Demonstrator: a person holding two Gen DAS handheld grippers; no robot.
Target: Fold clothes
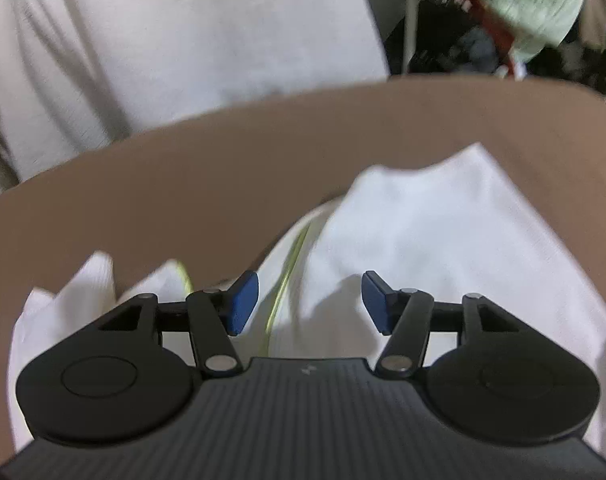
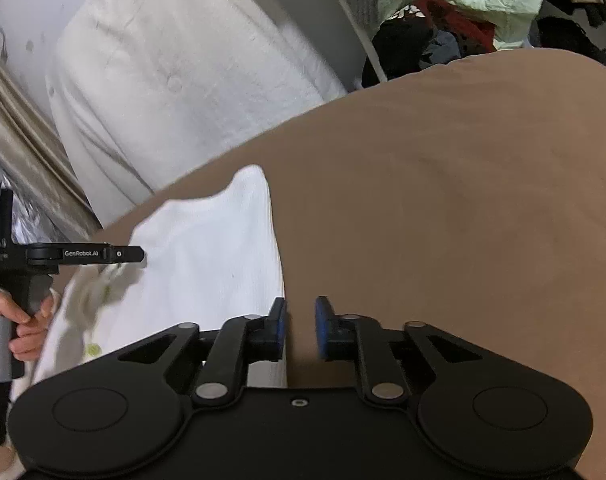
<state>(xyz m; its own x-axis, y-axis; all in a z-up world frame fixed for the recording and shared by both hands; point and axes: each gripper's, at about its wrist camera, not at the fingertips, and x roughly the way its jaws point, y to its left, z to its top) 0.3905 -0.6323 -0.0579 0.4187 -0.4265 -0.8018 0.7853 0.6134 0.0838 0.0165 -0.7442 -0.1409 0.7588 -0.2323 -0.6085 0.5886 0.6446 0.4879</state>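
While the white garment (image 1: pixel 415 240) lies partly bunched on the brown bench (image 2: pixel 443 184), the left gripper (image 1: pixel 310 300) hovers over it, fingers wide and empty. The right gripper (image 2: pixel 299 328), fingers narrowly apart, holds nothing beside the cloth's edge. Whichever fold comes next, an edge must be pinched cleanly.

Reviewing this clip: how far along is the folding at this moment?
Early or between folds. Done: the white garment lies on the brown surface, its right edge fairly straight, the rest rumpled. In hand: nothing; the left gripper hovers open over the cloth, and the right gripper is open at its right edge. Left: gripping and folding.
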